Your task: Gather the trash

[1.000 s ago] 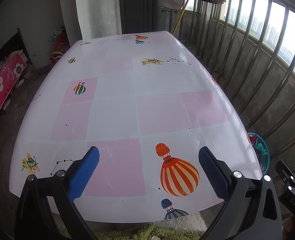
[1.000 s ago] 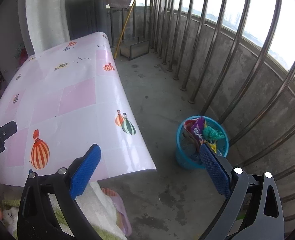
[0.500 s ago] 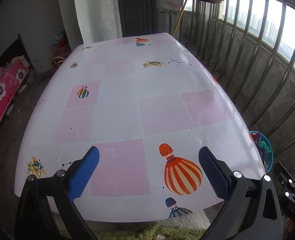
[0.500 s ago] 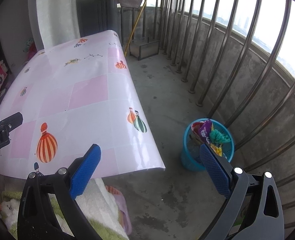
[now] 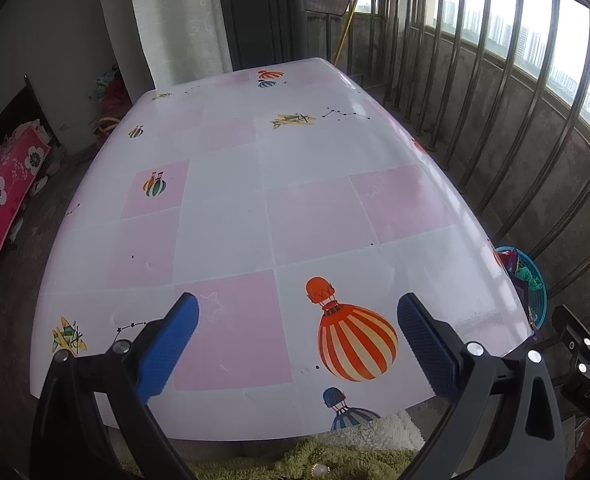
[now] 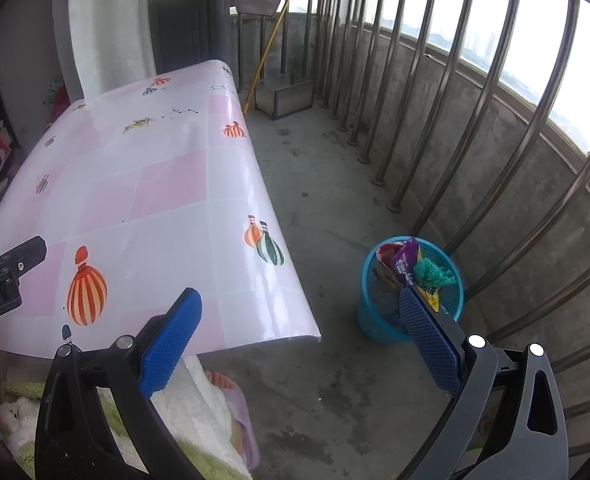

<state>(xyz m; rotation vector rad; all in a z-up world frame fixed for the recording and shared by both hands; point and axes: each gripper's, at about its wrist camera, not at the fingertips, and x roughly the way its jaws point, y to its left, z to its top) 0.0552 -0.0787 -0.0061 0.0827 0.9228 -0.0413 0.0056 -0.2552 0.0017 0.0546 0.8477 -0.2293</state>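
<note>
A blue mesh bin (image 6: 375, 320) stands on the concrete floor right of the table, holding wrappers: a purple packet (image 6: 405, 260) and a teal crumpled piece (image 6: 431, 276). Its rim (image 5: 535, 276) also shows in the left wrist view past the table's right edge. My left gripper (image 5: 297, 340) is open and empty over the near end of the table (image 5: 235, 220). My right gripper (image 6: 301, 336) is open and empty above the floor, between the table corner and the bin. No loose trash shows on the tabletop.
The table (image 6: 155, 184) has a glossy pink-and-white cover with balloon prints. A steel railing (image 6: 475, 120) and low wall close the right side. A broom handle (image 6: 269, 48) and a metal frame (image 6: 283, 96) are at the back. A foot in a slipper (image 6: 231, 392) shows below.
Both grippers have drawn back and risen slightly, so the table and bin look a little farther. Jaws stay open.
</note>
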